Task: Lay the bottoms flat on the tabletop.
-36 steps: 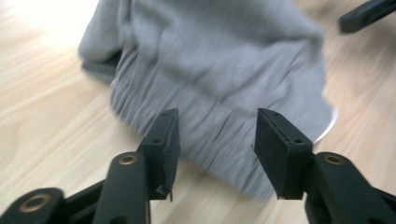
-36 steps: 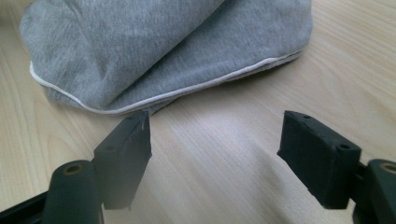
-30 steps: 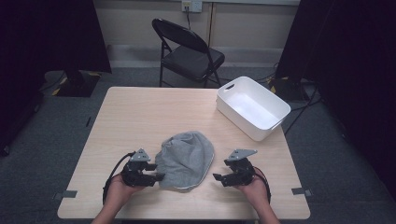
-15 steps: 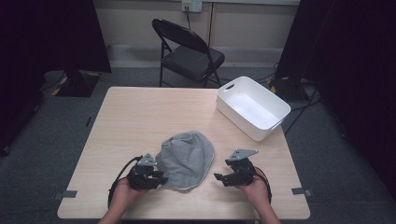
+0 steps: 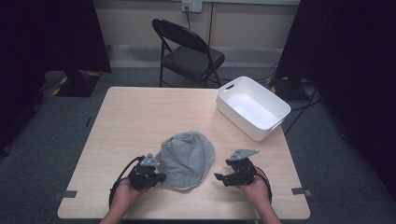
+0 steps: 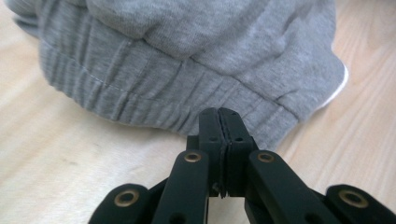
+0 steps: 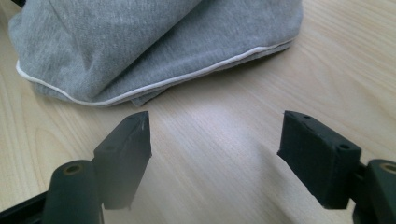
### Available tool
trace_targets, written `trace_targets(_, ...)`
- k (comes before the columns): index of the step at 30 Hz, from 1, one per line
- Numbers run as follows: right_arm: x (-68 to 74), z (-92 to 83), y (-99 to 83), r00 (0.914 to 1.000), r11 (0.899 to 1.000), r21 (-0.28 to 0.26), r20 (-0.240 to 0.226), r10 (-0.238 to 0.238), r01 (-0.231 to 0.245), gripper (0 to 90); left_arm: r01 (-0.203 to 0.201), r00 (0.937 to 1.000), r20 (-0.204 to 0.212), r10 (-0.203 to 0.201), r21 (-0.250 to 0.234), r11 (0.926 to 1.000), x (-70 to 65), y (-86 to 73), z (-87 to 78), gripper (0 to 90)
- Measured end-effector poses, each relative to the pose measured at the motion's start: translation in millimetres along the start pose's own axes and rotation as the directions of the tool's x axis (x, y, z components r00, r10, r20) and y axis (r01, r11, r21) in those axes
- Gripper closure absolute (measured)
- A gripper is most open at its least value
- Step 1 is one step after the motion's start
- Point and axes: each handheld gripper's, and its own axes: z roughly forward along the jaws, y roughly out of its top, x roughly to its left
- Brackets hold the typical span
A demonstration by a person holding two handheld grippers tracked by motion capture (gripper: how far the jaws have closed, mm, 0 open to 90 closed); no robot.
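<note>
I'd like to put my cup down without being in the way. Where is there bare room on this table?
The far left of the table, beyond the grey cloth and left of the white bin, lies bare. The near edge is crowded: cloth between the left gripper and the right gripper.

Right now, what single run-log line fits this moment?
left gripper: just closed, pinching grey cloth hem | right gripper: open beside cloth | white bin: empty
</note>
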Motion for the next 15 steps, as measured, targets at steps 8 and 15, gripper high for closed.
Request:
trace_targets(8,-1.8,-1.8,-0.3,1.0000,1.000,-0.006,0.000,0.009,-0.009,24.5,0.065,0.9959,0.068,-0.061,-0.058,0.9962,4.6,11.3,-19.7,89.5)
trace_targets(15,-0.3,-1.9,1.9,1.0000,1.000,-0.013,-0.002,0.005,-0.005,24.4,0.070,0.9954,0.069,-0.066,-0.058,0.9959,4.1,24.9,-24.3,89.8)
